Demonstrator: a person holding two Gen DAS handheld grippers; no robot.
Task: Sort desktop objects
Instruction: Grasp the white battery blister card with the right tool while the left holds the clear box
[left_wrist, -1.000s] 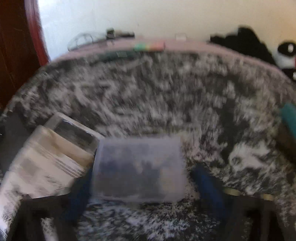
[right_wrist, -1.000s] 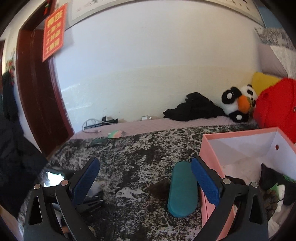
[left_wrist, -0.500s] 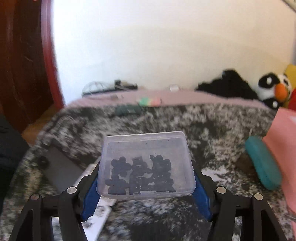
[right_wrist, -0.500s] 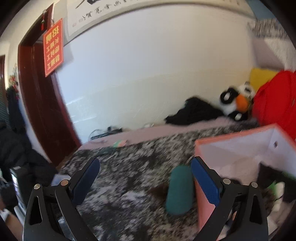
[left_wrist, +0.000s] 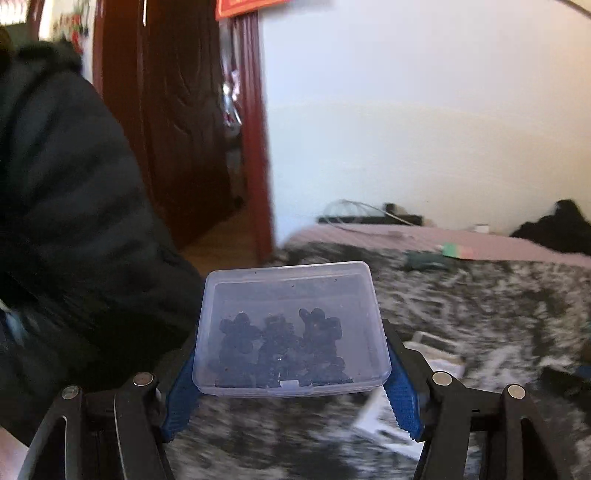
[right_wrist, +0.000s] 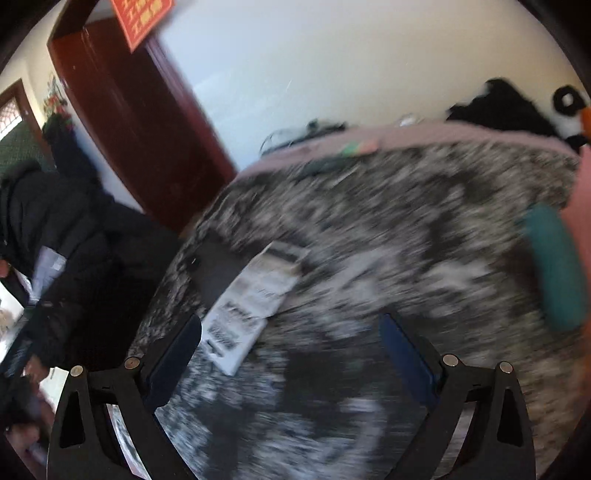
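**Now up in the air: little clear box, pinched tight**

Pinched between the blue fingers (left_wrist: 181, 398) of the left gripper (left_wrist: 291, 391): a small clear plastic box (left_wrist: 291, 328) with its lid shut. One blue pad pressed on each side of it. Inside, a bunch of little black bits (left_wrist: 280, 343), piled toward the near edge. Held up off the table (left_wrist: 480, 314), out in front of the camera.

Just behind and to the right of the box, down on the speckled black-and-white tabletop: some white papers (left_wrist: 436, 354), blurry. Farther back, a small dark green thing (left_wrist: 424, 260) and a pink-and-green pad (left_wrist: 456, 251) near the table's far edge. To the left, a big black puffy coat (left_wrist: 74, 221), very close. Behind it, a dark red door frame (left_wrist: 255, 147) and a white wall.

Over on the other side, the right gripper (right_wrist: 291, 354) with fingers spread wide and nothing between them. Pointed down at the same speckled table (right_wrist: 406, 240). Everything smeared and blurry in this view. Just past the left finger, a folded white paper with print (right_wrist: 251, 299), lying flat. Beside it, a flat dark thing (right_wrist: 218, 269) at the table's edge. Far right, a teal case (right_wrist: 554, 266) right next to something pink (right_wrist: 585, 184); touching or not, cannot tell. At the back corner, a panda toy (right_wrist: 569, 107) beside black cloth (right_wrist: 498, 107).
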